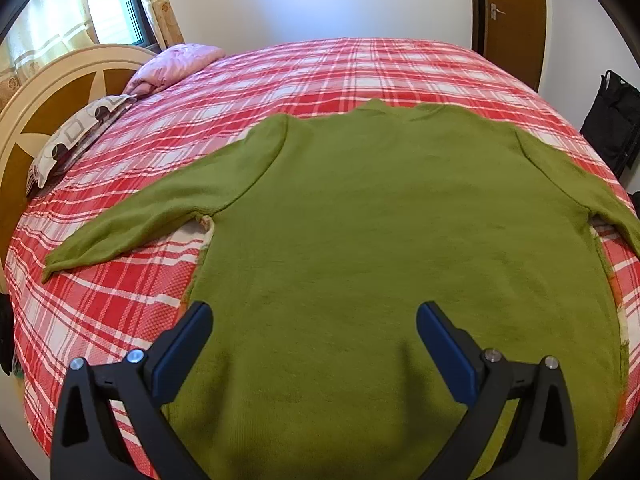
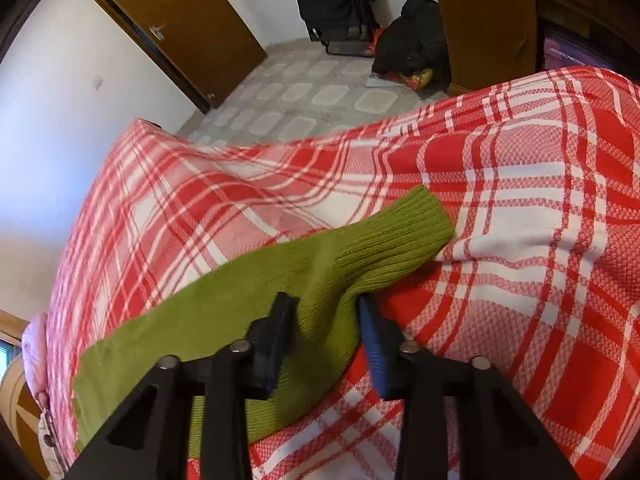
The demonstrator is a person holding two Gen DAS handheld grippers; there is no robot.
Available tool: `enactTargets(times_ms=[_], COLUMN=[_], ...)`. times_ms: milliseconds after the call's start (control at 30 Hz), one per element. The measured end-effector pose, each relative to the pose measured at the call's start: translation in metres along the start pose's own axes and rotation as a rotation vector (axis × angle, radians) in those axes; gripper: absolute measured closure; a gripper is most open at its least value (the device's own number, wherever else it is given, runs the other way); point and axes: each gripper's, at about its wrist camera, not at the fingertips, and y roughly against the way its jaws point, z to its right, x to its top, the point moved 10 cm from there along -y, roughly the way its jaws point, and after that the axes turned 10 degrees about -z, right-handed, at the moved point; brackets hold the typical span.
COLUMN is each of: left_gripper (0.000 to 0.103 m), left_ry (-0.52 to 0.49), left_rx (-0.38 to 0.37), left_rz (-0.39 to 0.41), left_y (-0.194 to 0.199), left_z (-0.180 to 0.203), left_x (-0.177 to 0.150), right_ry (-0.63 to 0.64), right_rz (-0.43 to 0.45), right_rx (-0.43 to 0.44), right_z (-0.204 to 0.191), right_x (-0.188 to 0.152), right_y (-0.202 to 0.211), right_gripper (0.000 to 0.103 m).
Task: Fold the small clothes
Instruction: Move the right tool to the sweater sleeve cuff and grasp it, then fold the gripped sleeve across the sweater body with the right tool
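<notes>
A green knit sweater [image 1: 380,220] lies flat on the red-and-white plaid bed cover [image 1: 320,72], neck at the far side, both sleeves spread outward. My left gripper [image 1: 314,312] hovers open over the lower part of its body, with nothing between the fingers. In the right wrist view the sweater's sleeve [image 2: 240,288] runs across the plaid cover [image 2: 520,200], and its ribbed cuff [image 2: 400,236] lies just beyond the fingertips. My right gripper [image 2: 324,304] is shut on the sleeve just behind the cuff, and the fabric is bunched between the pads.
A patterned pillow [image 1: 76,140] and a pink quilt [image 1: 176,66] lie by the headboard [image 1: 48,92] at the left. A door [image 1: 512,20] and a black bag [image 1: 612,128] are beyond the bed. Tiled floor [image 2: 312,96], black bags [image 2: 412,36] and a wardrobe [image 2: 480,20] lie past the bed's edge.
</notes>
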Motion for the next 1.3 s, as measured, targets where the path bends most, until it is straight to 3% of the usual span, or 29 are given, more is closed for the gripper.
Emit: enactTargets(times_ms=[33,200,367,500,600,767,967,1133,1200,1300], left_gripper=[0.000,0.000,0.000,0.000,0.000,0.000,0.000,0.000,0.000,0.000], left_ry=[0.004,0.018,0.071,0.107,0.145,0.229,0.314,0.347,0.361,0.377], left_rx=[-0.003,-0.006,-0.025,-0.016,-0.016,-0.004,0.020,0.077,0.086,0.087], left_rz=[0.000,0.006,0.021,0.047,0.063,0.084,0.077,0.072,0.060,0.047], left_y=[0.000,0.000,0.004,0.009,0.013,0.016,0.009,-0.001,-0.009,-0.016], left_z=[-0.001,-0.011,-0.030,-0.051,-0.072,-0.117,-0.169,-0.206,-0.215,-0.223], left_x=[0.000,0.002,0.006,0.009,0.010,0.008,-0.005,-0.015,-0.017,-0.020], right_ry=[0.011,0.162,0.373,0.558,0.700,0.942,1.117,1.171,1.170,1.165], right_rz=[0.013,0.160,0.241,0.230,0.227,0.233,0.147,0.105,0.084,0.059], right_rx=[-0.002,-0.035,0.007,0.107,0.171,0.174,0.106,0.108,0.138,0.169], right_z=[-0.003,-0.045,-0.139,-0.240,-0.318,-0.423,-0.465,-0.468,-0.475,-0.485], right_x=[0.001,0.008,-0.011,-0.059,-0.115,-0.225,-0.343,-0.392,-0.402,-0.411], right_y=[0.004,0.057,0.108,0.133,0.139,0.106,0.017,-0.019,-0.025,-0.029], right_gripper=[0.089,0.090,0.091,0.091,0.091,0.091,0.091,0.092,0.098,0.098])
